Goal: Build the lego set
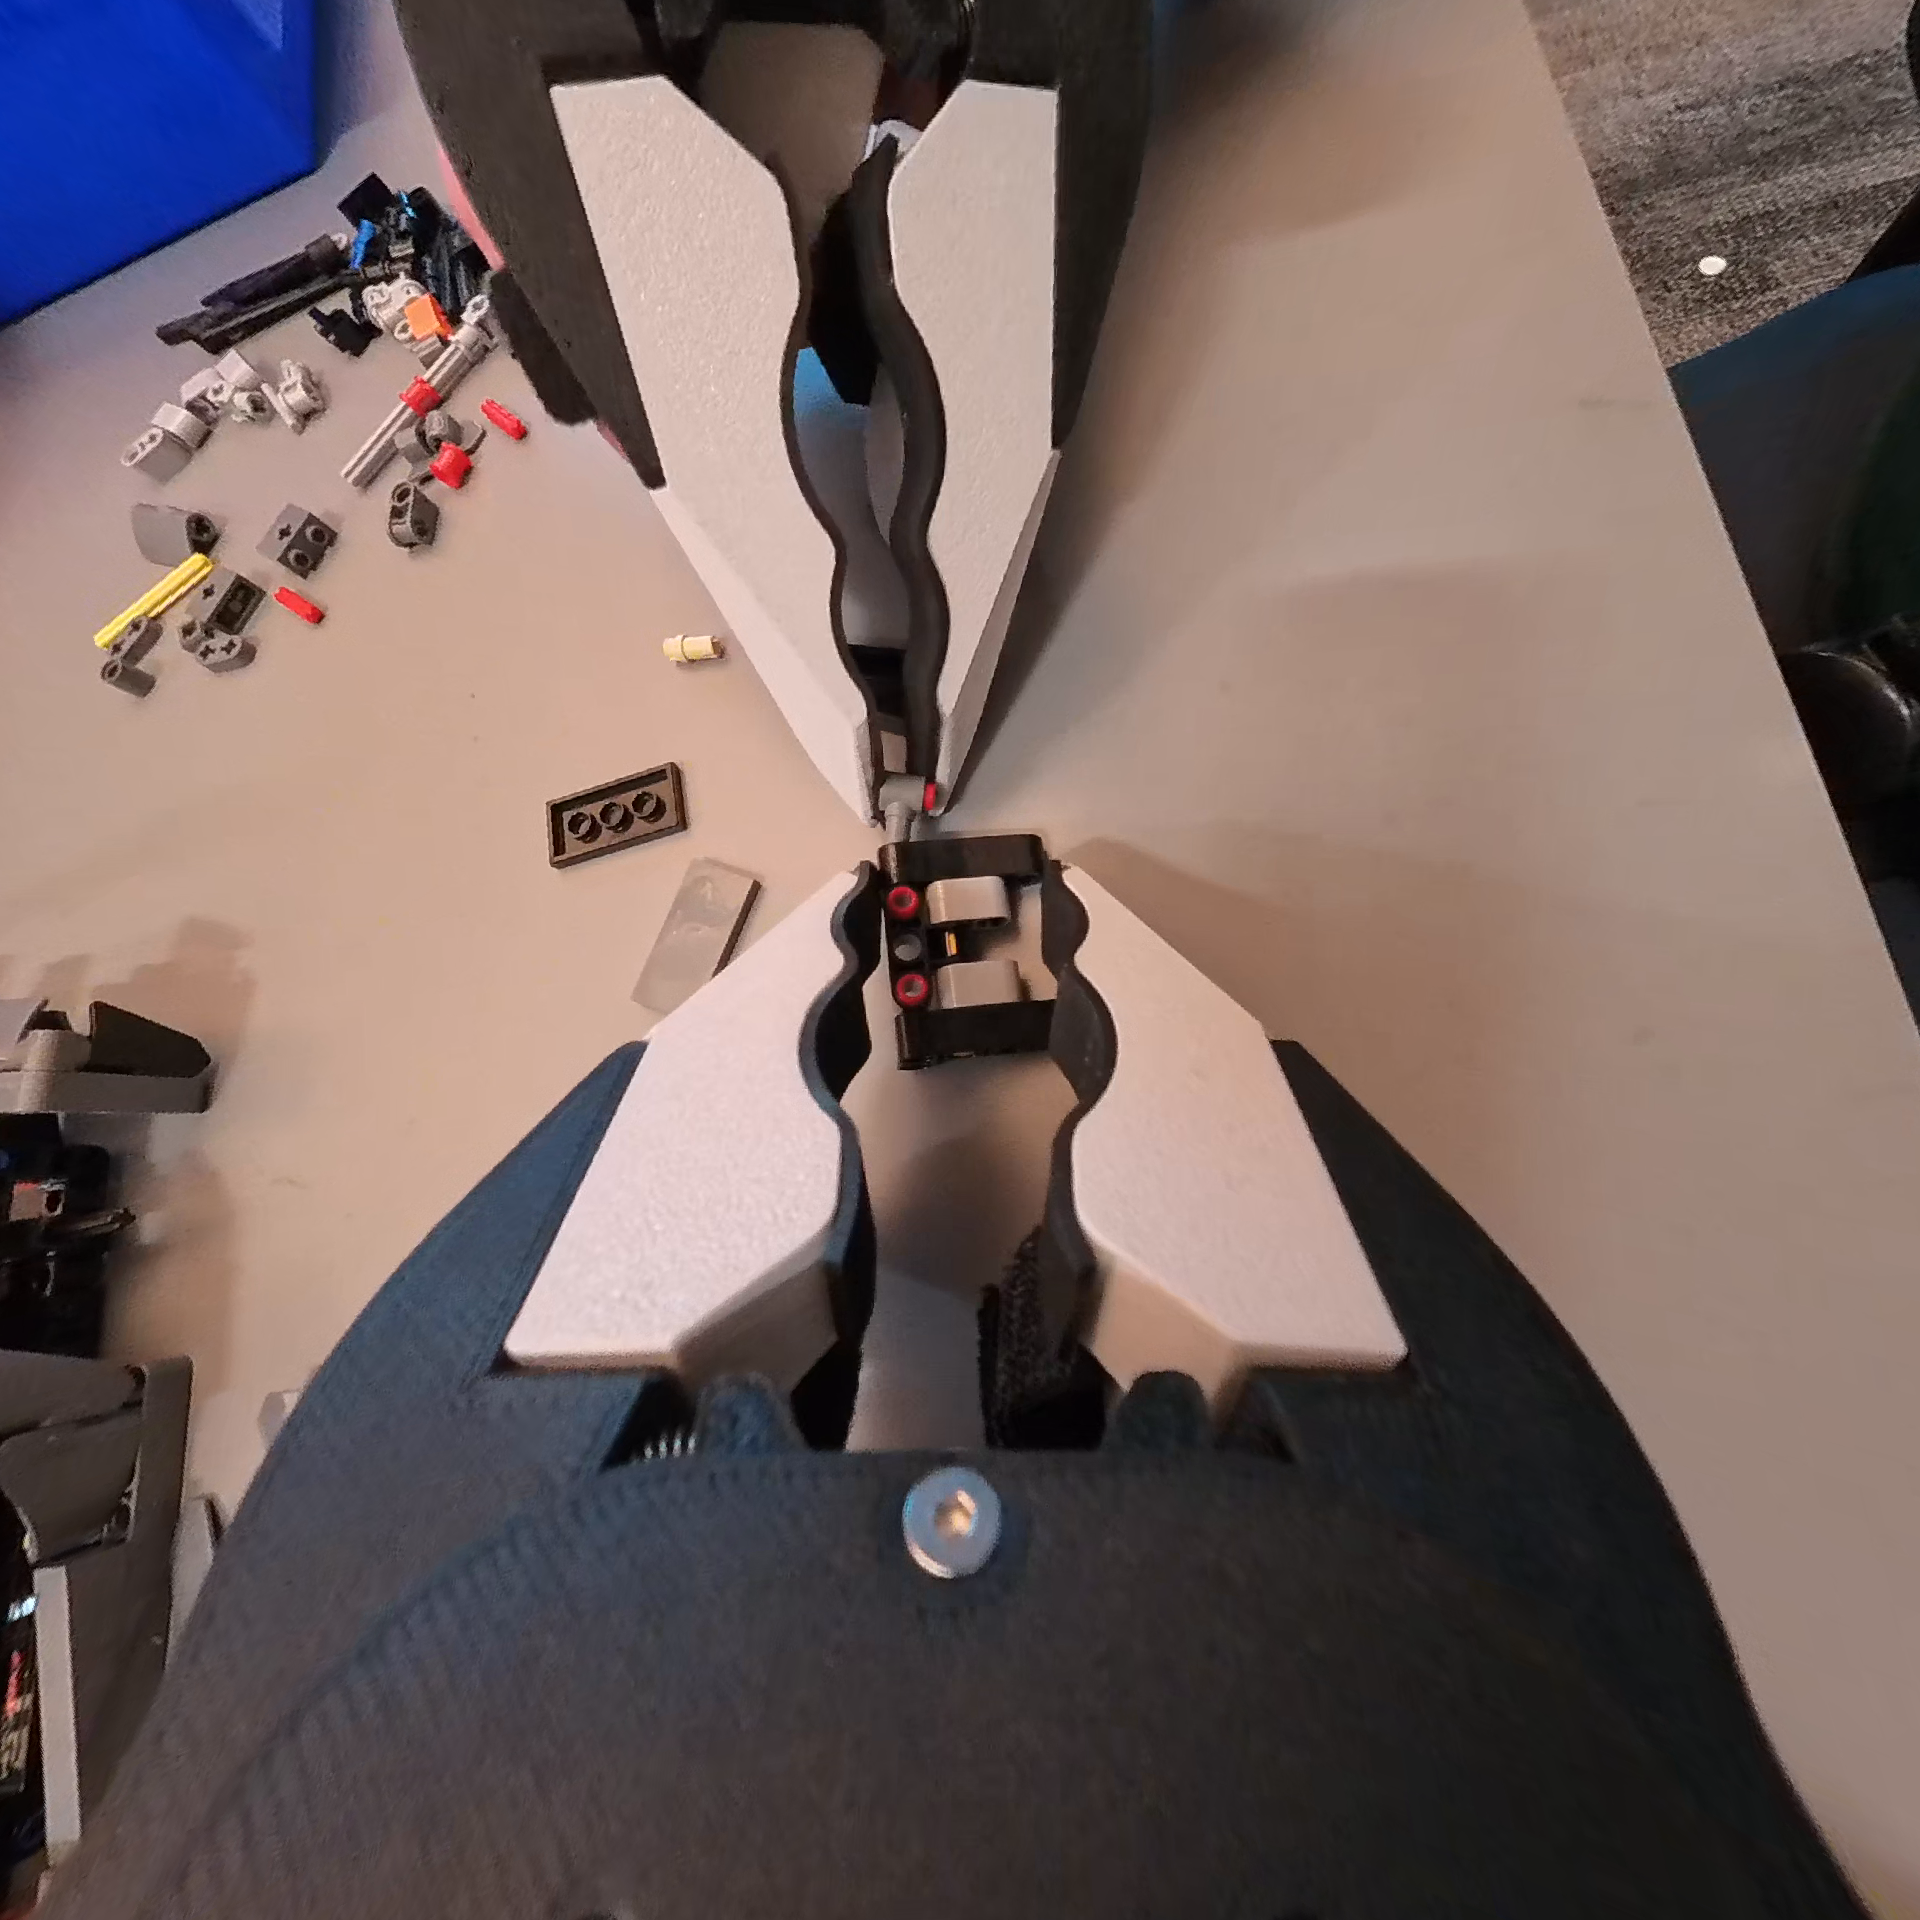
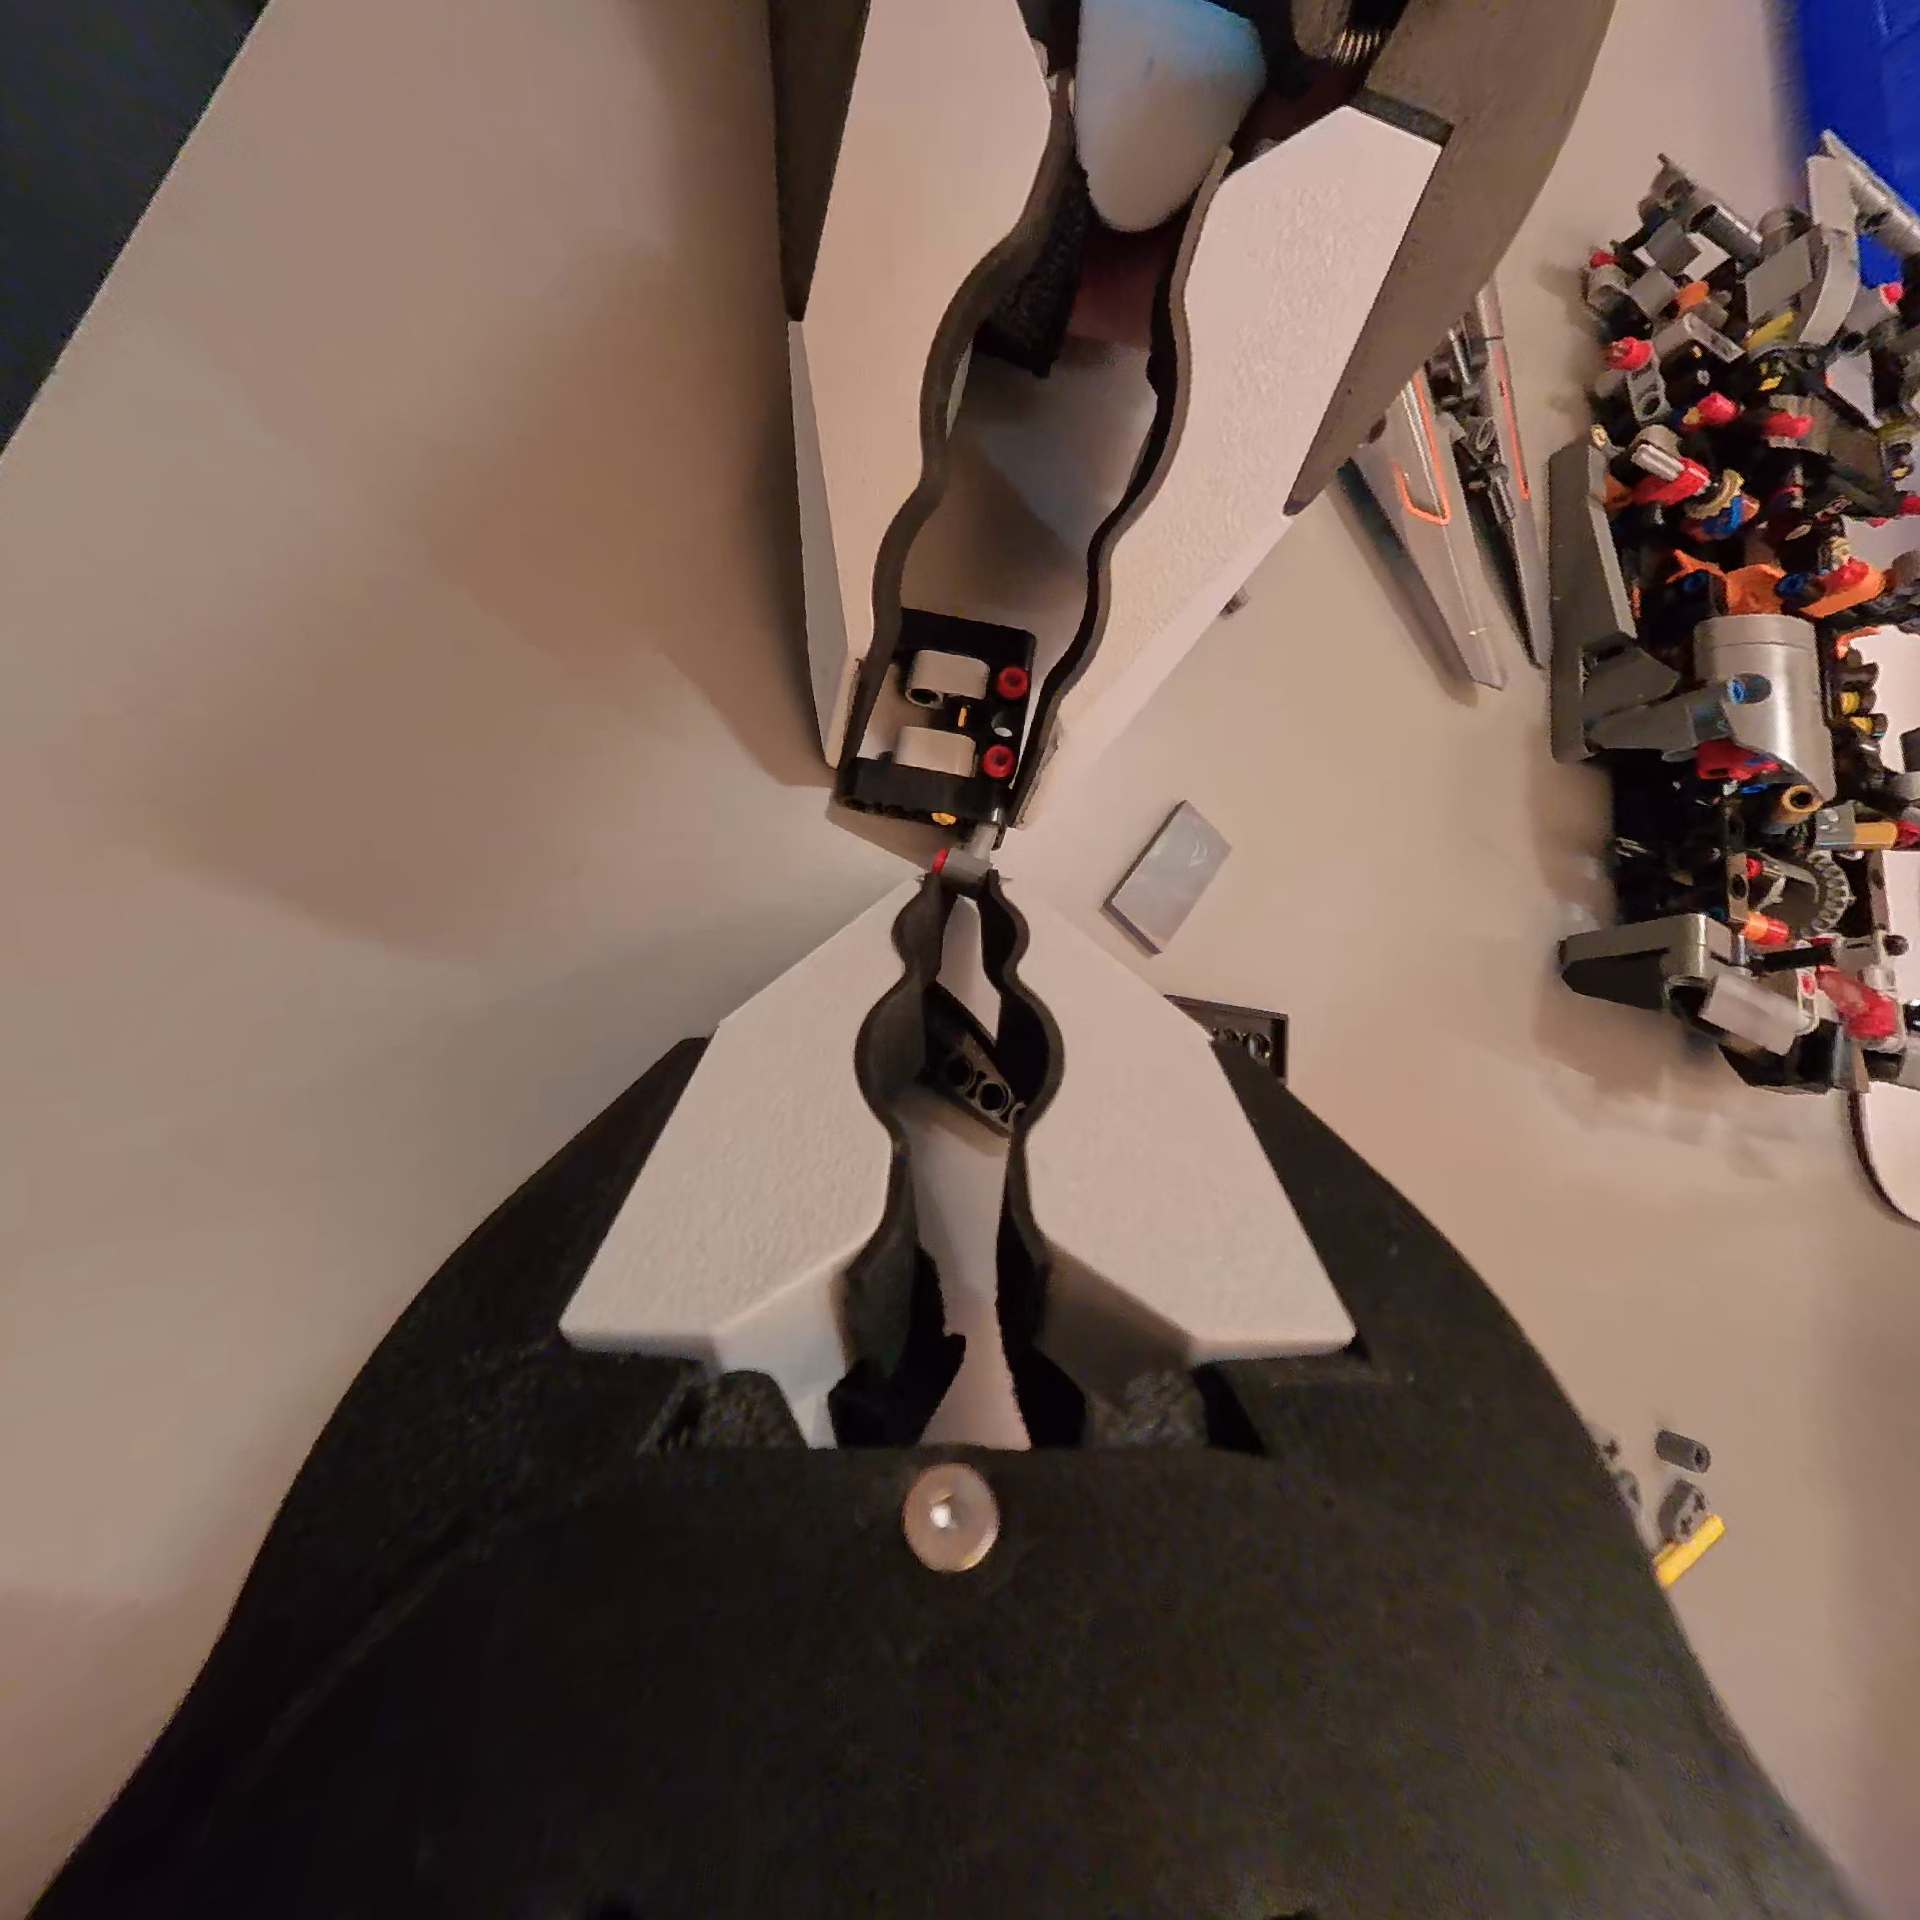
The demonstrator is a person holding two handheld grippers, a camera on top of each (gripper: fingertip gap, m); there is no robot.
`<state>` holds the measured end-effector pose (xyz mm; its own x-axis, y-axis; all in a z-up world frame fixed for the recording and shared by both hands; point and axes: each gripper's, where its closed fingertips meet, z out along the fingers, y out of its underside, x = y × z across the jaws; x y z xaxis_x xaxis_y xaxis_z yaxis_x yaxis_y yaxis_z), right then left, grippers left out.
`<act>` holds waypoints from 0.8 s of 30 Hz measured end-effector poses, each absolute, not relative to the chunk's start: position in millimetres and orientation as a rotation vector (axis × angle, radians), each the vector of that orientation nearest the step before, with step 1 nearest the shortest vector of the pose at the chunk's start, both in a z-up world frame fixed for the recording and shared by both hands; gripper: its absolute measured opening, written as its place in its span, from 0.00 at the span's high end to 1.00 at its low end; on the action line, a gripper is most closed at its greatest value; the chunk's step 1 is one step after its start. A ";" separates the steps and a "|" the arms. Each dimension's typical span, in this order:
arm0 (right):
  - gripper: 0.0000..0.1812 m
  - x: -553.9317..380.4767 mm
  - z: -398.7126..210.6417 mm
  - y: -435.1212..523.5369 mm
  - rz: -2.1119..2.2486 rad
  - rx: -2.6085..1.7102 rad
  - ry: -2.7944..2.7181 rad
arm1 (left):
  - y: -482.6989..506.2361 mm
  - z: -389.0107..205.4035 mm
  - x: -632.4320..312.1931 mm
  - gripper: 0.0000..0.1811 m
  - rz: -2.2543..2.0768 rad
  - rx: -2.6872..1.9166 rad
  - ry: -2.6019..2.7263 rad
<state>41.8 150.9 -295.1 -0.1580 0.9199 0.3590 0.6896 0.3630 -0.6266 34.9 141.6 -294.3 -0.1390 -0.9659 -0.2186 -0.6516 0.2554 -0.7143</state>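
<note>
On the left of the left wrist view lies one scatter of loose pieces (image 1: 301, 436), among them one yellow axle (image 1: 154, 601) and one tan pin (image 1: 693, 646). One black plate (image 1: 615, 828) with three holes and one grey tile (image 1: 698, 943) lie nearer. The left gripper (image 1: 961, 935) clamps one black frame assembly (image 1: 961, 951) carrying two red pins. Facing it tip to tip, the right gripper (image 2: 961, 883) pinches one small grey connector (image 2: 971, 864) at the frame's corner. One large half-built model (image 2: 1756, 644) sits to the right of the right wrist view on the pale table (image 2: 364, 623); dark carpet (image 1: 1745, 125) lies beyond
</note>
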 end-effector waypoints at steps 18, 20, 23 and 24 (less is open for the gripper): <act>0.98 40.3 -295.5 143.3 0.372 -1.327 -1.995 | 133.4 -294.6 33.4 0.84 -0.692 -1.465 1.929; 0.98 40.3 -295.9 141.8 0.365 -1.321 -2.008 | 133.3 -294.7 33.6 0.84 -0.685 -1.457 1.931; 1.00 37.5 -297.7 135.0 0.383 -1.301 -2.039 | 132.8 -294.7 33.8 0.84 -0.684 -1.451 1.935; 1.00 37.8 -297.7 135.6 0.380 -1.306 -2.040 | 132.8 -294.7 33.9 0.84 -0.685 -1.452 1.934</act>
